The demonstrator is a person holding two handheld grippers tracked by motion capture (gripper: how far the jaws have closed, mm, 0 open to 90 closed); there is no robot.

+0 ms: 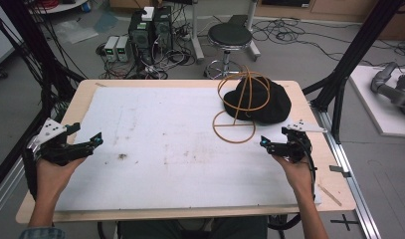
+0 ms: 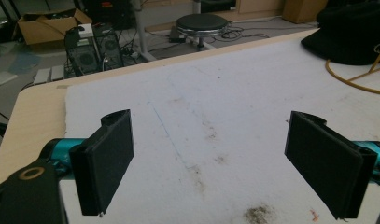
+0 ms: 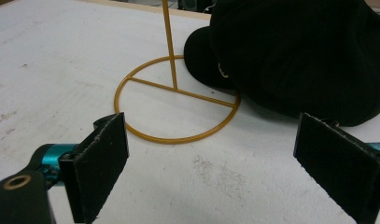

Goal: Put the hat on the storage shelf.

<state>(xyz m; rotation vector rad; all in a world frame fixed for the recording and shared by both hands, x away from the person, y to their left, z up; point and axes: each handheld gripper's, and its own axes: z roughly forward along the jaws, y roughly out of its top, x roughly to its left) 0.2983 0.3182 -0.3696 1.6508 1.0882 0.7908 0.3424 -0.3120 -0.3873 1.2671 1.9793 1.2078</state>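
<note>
A black cap (image 1: 269, 102) lies at the table's far right, beside a gold wire stand (image 1: 236, 124) with a ring base and a rounded wire top. In the right gripper view the stand's ring base (image 3: 176, 100) sits just ahead of the jaws, with the cap (image 3: 299, 51) partly over its right side. My right gripper (image 1: 263, 143) hovers open near the right edge, a short way in front of the stand. My left gripper (image 1: 96, 139) is open over the left side of the white mat (image 1: 160, 144), holding nothing. The cap (image 2: 351, 35) and a bit of the stand (image 2: 355, 79) appear far right in the left gripper view.
The white mat covers a wooden table (image 1: 80, 97) and carries dark stains (image 1: 122, 156). Behind the table stand a round stool (image 1: 229, 37), computer cases (image 1: 150, 30) and tangled cables on the floor. Black frame posts (image 1: 349, 59) rise at the right.
</note>
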